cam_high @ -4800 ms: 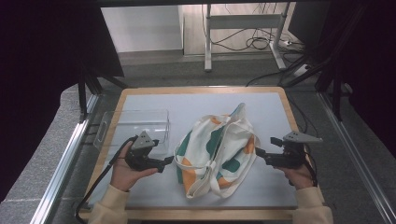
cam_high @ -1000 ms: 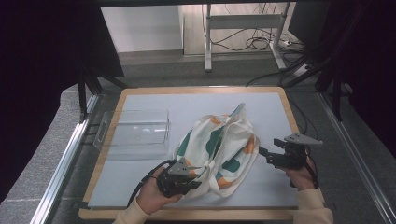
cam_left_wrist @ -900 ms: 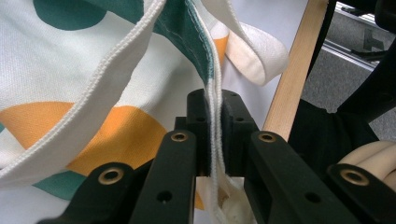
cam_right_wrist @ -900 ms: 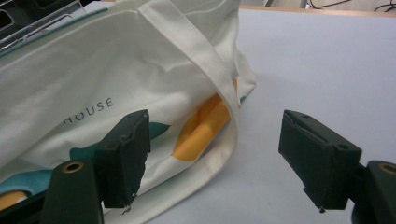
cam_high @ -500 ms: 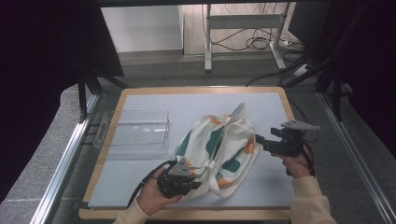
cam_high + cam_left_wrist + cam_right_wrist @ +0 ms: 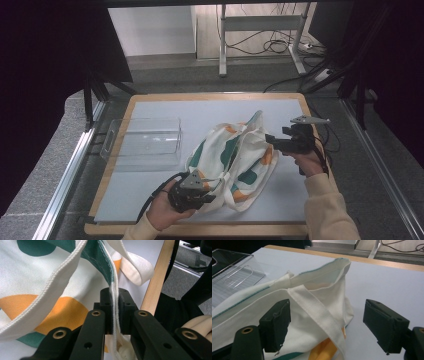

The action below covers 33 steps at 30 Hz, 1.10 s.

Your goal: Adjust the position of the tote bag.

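Cloth tote bag with green and orange patches lies crumpled on the bench, just right of the clear plastic tray. Left tongs sit at the bag's near-left corner, jaws clamped tight on its hemmed rim. Right tongs hang at the bag's right side, jaws wide apart and holding nothing; a strap lies just in front of them.
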Available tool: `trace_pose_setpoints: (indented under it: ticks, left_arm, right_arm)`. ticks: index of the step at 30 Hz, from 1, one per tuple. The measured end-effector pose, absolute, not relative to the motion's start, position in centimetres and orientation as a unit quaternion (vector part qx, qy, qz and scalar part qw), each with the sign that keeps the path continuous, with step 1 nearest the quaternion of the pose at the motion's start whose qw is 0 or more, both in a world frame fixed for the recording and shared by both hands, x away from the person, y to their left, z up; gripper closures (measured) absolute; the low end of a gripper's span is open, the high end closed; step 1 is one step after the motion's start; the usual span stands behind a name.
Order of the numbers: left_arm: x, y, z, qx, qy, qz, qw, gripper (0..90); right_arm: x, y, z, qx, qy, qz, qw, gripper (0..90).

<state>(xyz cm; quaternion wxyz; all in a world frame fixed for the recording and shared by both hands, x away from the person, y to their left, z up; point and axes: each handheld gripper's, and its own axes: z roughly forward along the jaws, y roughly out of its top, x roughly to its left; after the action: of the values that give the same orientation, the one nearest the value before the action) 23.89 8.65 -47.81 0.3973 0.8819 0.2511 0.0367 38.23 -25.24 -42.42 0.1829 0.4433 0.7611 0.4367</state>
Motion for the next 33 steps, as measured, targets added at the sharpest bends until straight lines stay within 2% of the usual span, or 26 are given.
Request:
trace_pose_setpoints:
  ticks: [33]
  left_arm:
    - [23.9, 8.8, -47.8, 0.889, 0.240, 0.042, 0.387, 83.9]
  right_arm:
    - [42.5, -22.1, -41.4, 0.464, 0.760, 0.420, 0.173, 17.8]
